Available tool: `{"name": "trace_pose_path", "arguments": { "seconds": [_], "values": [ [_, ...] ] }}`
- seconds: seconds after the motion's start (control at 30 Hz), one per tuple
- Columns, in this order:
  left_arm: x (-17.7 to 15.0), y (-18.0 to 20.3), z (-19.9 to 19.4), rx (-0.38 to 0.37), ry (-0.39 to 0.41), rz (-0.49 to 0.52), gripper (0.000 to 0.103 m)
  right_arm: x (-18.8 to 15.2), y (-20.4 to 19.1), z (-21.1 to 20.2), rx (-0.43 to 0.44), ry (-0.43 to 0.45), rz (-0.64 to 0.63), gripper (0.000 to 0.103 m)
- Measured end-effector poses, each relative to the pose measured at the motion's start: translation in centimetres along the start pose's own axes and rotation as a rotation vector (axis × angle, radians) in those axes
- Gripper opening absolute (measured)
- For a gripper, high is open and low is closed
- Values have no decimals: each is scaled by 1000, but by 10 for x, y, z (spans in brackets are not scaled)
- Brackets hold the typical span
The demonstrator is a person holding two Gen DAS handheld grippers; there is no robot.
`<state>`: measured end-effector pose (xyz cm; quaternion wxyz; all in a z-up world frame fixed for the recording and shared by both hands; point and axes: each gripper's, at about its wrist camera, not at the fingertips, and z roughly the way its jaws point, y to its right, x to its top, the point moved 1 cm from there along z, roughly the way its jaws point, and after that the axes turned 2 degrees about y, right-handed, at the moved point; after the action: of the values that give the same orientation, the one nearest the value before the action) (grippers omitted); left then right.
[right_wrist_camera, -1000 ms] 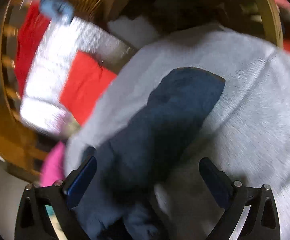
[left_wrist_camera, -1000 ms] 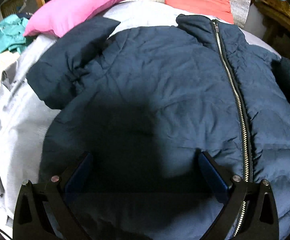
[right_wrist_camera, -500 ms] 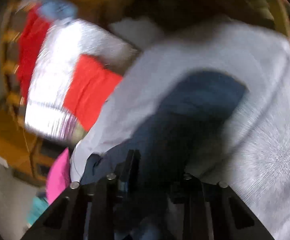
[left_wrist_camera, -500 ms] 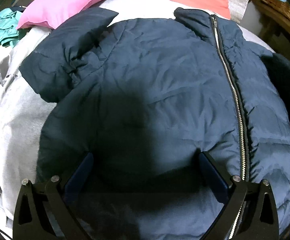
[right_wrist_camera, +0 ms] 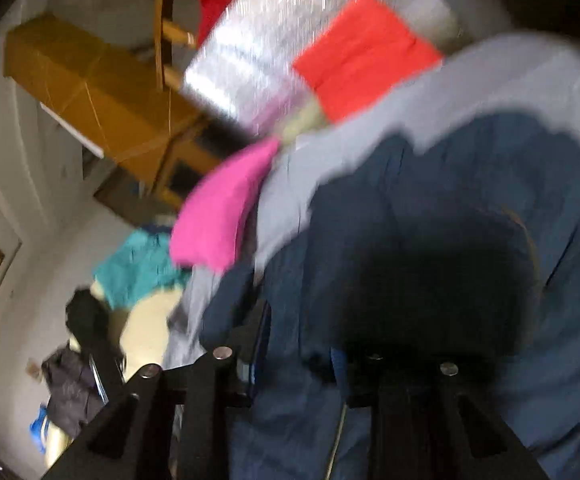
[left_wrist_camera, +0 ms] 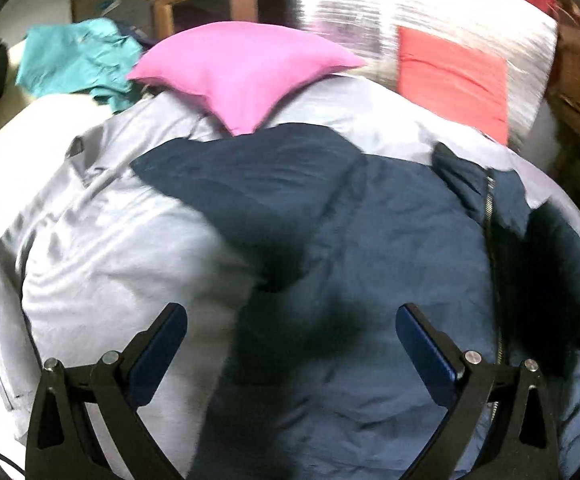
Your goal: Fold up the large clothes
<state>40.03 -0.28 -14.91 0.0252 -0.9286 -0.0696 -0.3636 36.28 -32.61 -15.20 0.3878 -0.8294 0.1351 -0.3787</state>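
**Observer:** Where do you have the jacket right now?

**Operator:** The navy puffer jacket (left_wrist_camera: pixel 390 264) lies front-up on the grey sheet (left_wrist_camera: pixel 101 248), its zipper (left_wrist_camera: pixel 490 216) running down the right part of my left view. One sleeve (left_wrist_camera: pixel 225 176) is spread flat toward the pink pillow (left_wrist_camera: pixel 241 72). My left gripper (left_wrist_camera: pixel 292 334) hangs over the jacket's edge with its fingers wide apart and nothing between them.

**Observer:** And the right one?

**Operator:** My right gripper (right_wrist_camera: pixel 296 364) has its fingers drawn close together with dark jacket fabric bunched between them. I judge that to be a sleeve or a side edge, but the right view is smeared and I cannot say which.

**Observer:** What worries you from here?

**Operator:** Mostly the grip. Puffer fabric is slick and thick, so if I hold only the outer shell, it may slide out mid-fold. The blur suggests quick motion, and a quick pull could drag the whole jacket across the sheet and ruck it up, because the left gripper pins nothing down.

**Observer:** Anything else?

**Operator:** The pillow sits right by the spread sleeve. A fold on that side could snag it or land crooked.
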Motion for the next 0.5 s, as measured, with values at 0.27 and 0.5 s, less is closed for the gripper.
{"name": "trace_pose_path", "arguments": {
  "seconds": [0.27, 0.5],
  "values": [
    [0, 3, -10, -74, 23, -2, 103, -18, 2, -15, -2, -62, 75, 81],
    [-12, 73, -26, -234, 83, 190, 103, 12, 72, -87, -157, 153, 274, 81]
  ]
}}
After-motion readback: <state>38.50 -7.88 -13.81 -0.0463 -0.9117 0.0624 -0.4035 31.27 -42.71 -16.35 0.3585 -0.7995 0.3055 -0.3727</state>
